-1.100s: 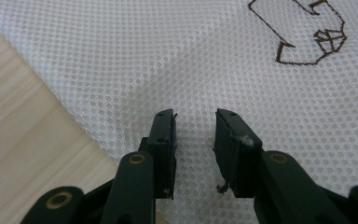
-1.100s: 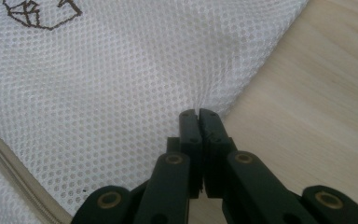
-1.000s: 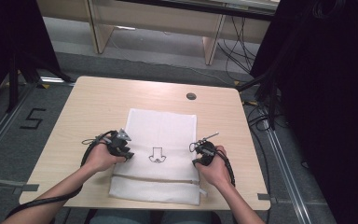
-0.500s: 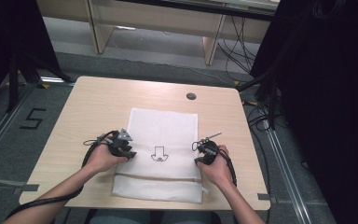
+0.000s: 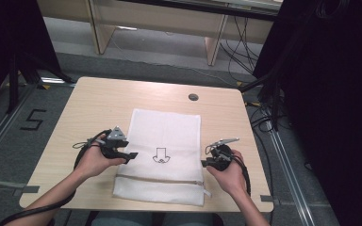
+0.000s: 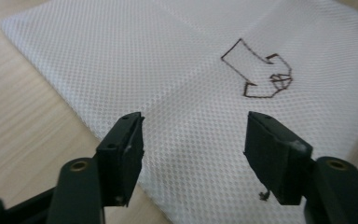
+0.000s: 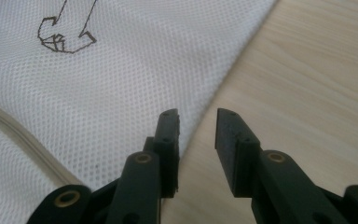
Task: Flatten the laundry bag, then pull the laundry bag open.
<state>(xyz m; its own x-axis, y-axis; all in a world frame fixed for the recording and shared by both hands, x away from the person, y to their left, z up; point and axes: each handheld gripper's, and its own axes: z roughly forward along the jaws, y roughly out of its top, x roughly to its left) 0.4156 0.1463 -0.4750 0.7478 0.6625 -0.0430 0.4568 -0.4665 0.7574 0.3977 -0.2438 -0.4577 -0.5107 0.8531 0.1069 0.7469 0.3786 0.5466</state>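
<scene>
A white mesh bag point(image 5: 167, 132) lies flat on the wooden table point(image 5: 99, 103), with a drawn arrow mark point(image 5: 160, 155) at its middle and a zipper point(image 5: 160, 180) across its near end. My left gripper point(image 5: 131, 155) hovers over the bag's left edge. Its jaws have just been opening and stand wide apart above the mesh point(image 6: 144, 60), with nothing pinched between the left gripper's tips point(image 6: 193, 140). My right gripper point(image 5: 206, 162) sits at the bag's right edge. Its jaws have also just been opening, and the right gripper point(image 7: 196, 126) straddles the mesh border point(image 7: 135, 70) without pressing it.
A round cable hole point(image 5: 193, 97) sits near the table's far edge. Bare wood lies to the left and right of the bag. Beyond the table are wooden furniture legs, floor cables and a floor marking "5" point(image 5: 32, 120).
Both grippers have let go of the bag's side edges and lifted slightly away. The bag has settled flat in about the same place.
</scene>
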